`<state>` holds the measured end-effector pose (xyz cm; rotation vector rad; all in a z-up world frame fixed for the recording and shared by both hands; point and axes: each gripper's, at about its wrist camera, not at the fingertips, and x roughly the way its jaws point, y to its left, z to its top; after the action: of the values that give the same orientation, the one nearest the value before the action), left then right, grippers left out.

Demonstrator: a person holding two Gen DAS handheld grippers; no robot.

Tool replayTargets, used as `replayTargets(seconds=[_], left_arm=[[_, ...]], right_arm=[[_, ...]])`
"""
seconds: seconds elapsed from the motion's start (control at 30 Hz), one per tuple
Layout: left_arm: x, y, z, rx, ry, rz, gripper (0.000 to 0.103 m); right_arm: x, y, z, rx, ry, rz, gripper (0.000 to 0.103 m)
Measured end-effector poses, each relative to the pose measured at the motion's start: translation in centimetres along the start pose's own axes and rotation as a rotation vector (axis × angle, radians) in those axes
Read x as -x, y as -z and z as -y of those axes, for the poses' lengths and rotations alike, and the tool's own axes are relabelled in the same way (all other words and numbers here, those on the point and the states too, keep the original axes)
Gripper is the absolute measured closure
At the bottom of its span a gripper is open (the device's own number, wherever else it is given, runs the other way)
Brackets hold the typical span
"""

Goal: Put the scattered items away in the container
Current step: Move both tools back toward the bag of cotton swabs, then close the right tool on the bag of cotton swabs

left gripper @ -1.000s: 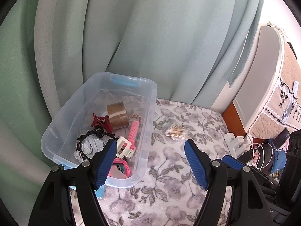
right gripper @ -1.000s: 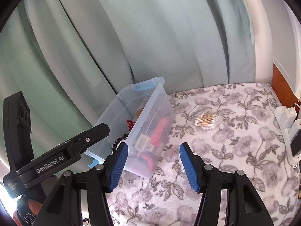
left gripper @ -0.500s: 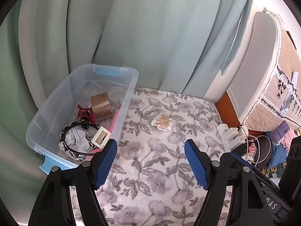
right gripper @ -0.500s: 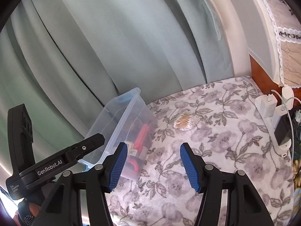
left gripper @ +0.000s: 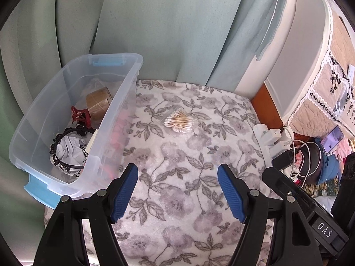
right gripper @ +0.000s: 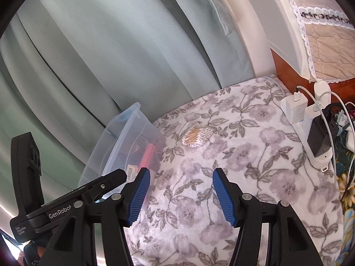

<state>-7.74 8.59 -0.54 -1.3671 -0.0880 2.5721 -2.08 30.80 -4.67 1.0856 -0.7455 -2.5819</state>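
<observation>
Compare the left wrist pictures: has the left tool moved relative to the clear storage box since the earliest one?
Yes. The left tool has shifted rightward, away from the clear storage box, and now frames bare floral blanket.

Left gripper [left gripper: 177,190], right gripper [right gripper: 180,196], black frames, ribbed blue pads [left gripper: 124,195], silver screws, white "GenRobot" lettering

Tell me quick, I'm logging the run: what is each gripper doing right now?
Left gripper: open, holding nothing.
Right gripper: open, holding nothing.
</observation>
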Motion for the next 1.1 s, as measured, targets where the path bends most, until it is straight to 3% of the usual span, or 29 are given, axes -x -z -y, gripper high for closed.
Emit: replayTargets(seconds=[0.6, 1.1], left_arm=[[-6.6, 0.7, -0.4, -0.001, 0.037, -0.127, 0.028], [-11.6, 0.0, -1.3, 0.028, 0.018, -0.129, 0.028]], right_arm=[[-5.3, 0.8, 2.7, -0.018, 0.066, -0.138, 0.040], [-10.6, -1.2, 4.7, 0.033, 0.132, -0.214, 0.040]])
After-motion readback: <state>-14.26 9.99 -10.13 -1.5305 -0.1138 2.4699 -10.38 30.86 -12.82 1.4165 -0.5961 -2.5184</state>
